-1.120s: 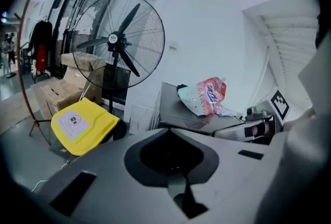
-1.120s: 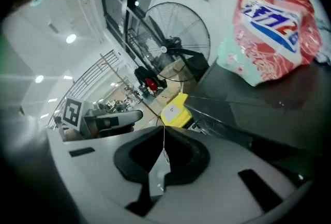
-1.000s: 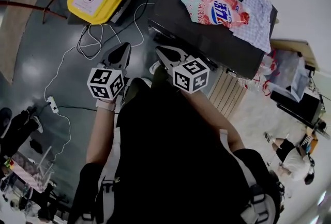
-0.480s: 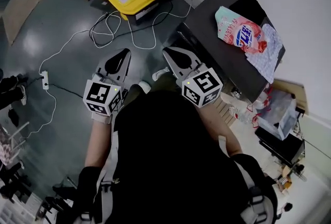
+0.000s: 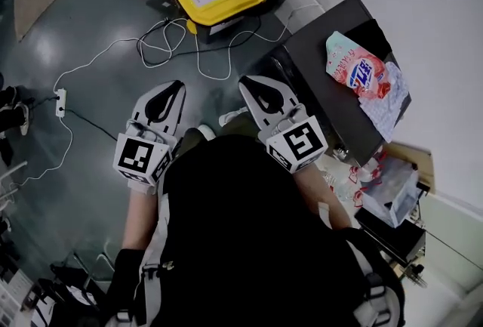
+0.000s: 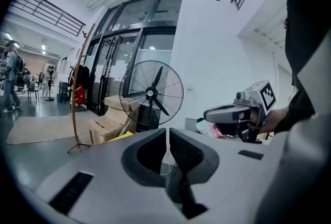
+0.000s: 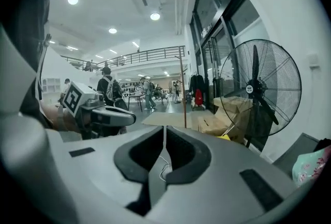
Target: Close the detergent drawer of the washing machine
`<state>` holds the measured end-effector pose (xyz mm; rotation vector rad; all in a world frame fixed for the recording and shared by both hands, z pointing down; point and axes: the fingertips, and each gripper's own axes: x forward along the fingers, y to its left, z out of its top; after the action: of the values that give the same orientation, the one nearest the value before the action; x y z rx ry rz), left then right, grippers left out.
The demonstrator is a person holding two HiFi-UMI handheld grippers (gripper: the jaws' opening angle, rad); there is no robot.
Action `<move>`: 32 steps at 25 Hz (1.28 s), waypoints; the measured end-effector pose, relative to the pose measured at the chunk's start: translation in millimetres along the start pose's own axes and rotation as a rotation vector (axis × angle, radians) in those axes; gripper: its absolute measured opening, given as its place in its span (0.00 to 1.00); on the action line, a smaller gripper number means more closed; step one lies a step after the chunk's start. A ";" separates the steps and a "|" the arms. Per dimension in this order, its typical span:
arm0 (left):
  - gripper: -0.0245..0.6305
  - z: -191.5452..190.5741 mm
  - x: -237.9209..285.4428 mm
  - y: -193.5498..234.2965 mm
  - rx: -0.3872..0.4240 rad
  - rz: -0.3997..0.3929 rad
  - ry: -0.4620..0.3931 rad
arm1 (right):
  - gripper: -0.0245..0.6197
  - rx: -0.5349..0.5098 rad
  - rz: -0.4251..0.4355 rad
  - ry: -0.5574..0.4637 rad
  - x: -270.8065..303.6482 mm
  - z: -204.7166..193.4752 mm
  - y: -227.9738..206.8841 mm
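Looking down: my left gripper (image 5: 173,86) and right gripper (image 5: 247,82) hang mid-frame over grey floor, both claws closed on nothing. The dark-topped washing machine (image 5: 321,61) (pink detergent pouch (image 5: 358,72) on it) sits upper right. Its detergent drawer shows in no view, so open or already shut, I cannot judge; next, get its front in sight.

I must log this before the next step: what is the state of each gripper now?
Left gripper: jaws closed, holding nothing.
Right gripper: jaws closed, holding nothing.
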<state>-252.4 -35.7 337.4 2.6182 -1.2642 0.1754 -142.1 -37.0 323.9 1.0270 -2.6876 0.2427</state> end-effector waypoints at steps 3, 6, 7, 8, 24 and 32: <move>0.06 1.3 -9.2 2.2 0.009 0.007 -0.012 | 0.07 -0.031 0.020 0.005 3.7 6.3 12.6; 0.06 0.2 -16.3 5.0 0.002 0.013 -0.021 | 0.07 -0.064 0.035 0.016 8.7 7.5 23.5; 0.06 0.1 -17.7 5.7 -0.002 0.015 -0.022 | 0.07 -0.069 0.040 0.021 10.5 6.4 26.5; 0.06 -0.3 -19.1 6.2 -0.007 0.017 -0.020 | 0.07 -0.070 0.043 0.022 12.1 5.1 29.2; 0.06 -9.7 -24.2 2.0 -0.030 -0.005 -0.018 | 0.07 0.040 0.061 0.034 14.8 -14.7 47.8; 0.06 -11.8 -22.1 -5.2 -0.030 -0.013 -0.009 | 0.07 0.077 0.059 0.024 9.0 -19.0 44.3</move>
<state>-262.0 -12.8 343.4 2.6045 -1.2422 0.1417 -175.0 -5.4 341.8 0.9599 -2.7089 0.3695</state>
